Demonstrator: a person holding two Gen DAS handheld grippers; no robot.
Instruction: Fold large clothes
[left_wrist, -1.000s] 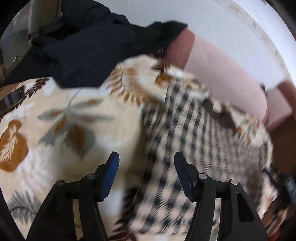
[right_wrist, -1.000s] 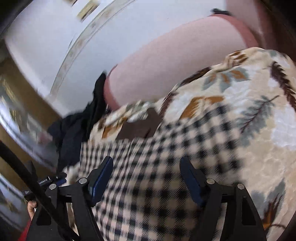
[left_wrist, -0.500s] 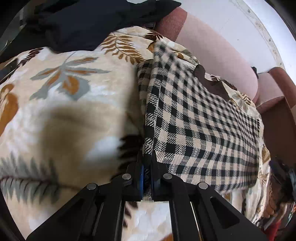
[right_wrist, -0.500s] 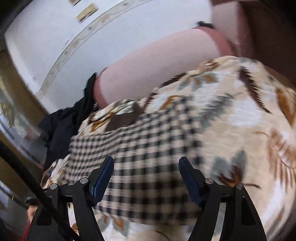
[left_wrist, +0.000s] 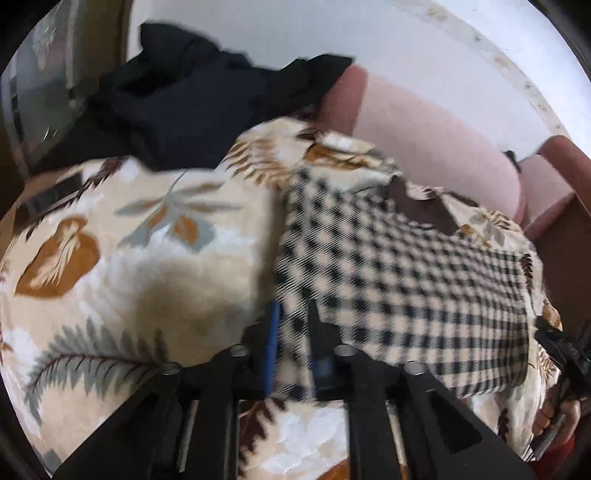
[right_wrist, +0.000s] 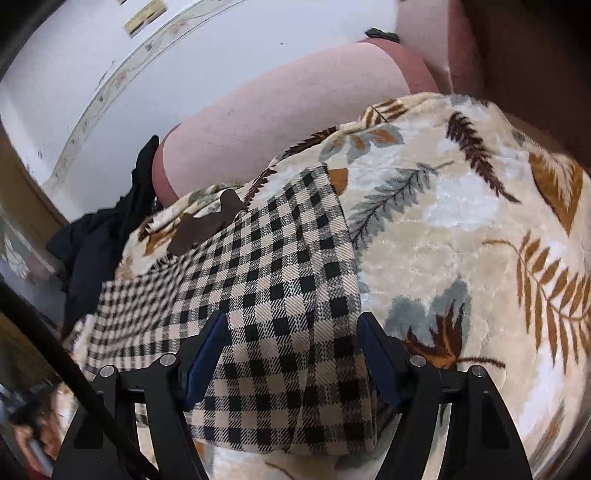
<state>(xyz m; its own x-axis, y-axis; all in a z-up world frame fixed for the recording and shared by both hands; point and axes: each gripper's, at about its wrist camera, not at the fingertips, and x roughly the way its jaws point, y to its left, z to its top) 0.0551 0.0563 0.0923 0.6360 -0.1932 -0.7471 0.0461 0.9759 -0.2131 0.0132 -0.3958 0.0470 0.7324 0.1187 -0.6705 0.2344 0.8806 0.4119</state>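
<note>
A beige-and-black checked garment (left_wrist: 399, 273) lies flat on a leaf-patterned blanket (left_wrist: 147, 258); it also shows in the right wrist view (right_wrist: 273, 280). A brown collar (left_wrist: 421, 210) is at its far edge. My left gripper (left_wrist: 293, 345) is shut on the garment's near left corner, with checked cloth bunched between the fingers. My right gripper (right_wrist: 291, 358) is open, its fingers straddling the garment's near right corner, which lies between the blue pads (right_wrist: 207, 354).
A dark heap of clothes (left_wrist: 207, 103) lies at the blanket's far left, against a pink sofa back (left_wrist: 436, 144). The blanket (right_wrist: 461, 240) spreads wide to the right of the garment. The other hand (left_wrist: 554, 417) shows at the right edge.
The left gripper closed on the garment's corner and now holds more cloth bunched between its fingers. The right gripper stayed open and moved closer over the opposite corner.
</note>
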